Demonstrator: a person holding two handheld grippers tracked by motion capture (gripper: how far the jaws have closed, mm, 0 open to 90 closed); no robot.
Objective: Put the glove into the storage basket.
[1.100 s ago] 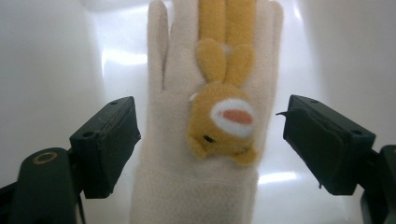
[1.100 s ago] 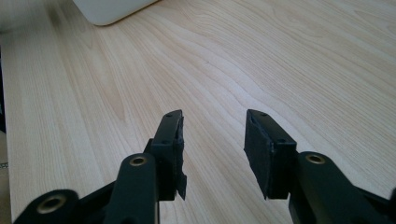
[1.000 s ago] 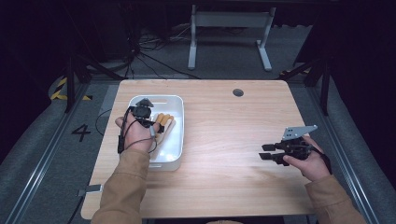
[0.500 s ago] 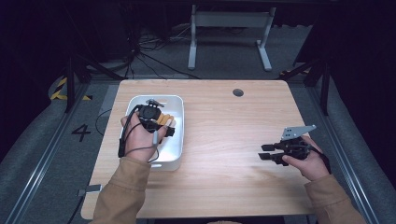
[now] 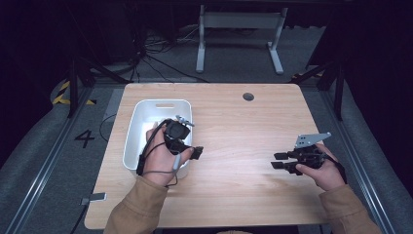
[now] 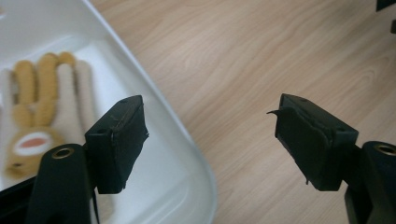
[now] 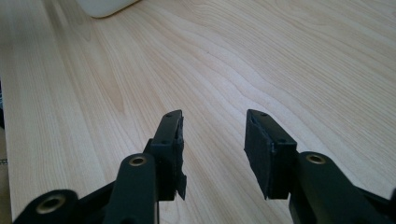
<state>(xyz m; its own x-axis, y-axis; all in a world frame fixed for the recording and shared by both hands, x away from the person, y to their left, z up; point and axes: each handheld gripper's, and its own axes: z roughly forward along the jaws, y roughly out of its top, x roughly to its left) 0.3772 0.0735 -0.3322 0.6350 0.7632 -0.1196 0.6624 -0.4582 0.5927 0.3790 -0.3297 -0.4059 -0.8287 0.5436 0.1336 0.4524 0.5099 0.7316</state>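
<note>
Left tongs (image 6: pixel 210 140), spread wide, straddle the white tub's rim (image 6: pixel 154 98); plush toy (image 6: pixel 39 112) lies inside, leftward.

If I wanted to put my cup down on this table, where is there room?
The bare wood between the white bin and the right gripper is free, as is the far strip by the round hole. It is crowded at the left, where the left gripper hangs at the bin's edge.
</note>
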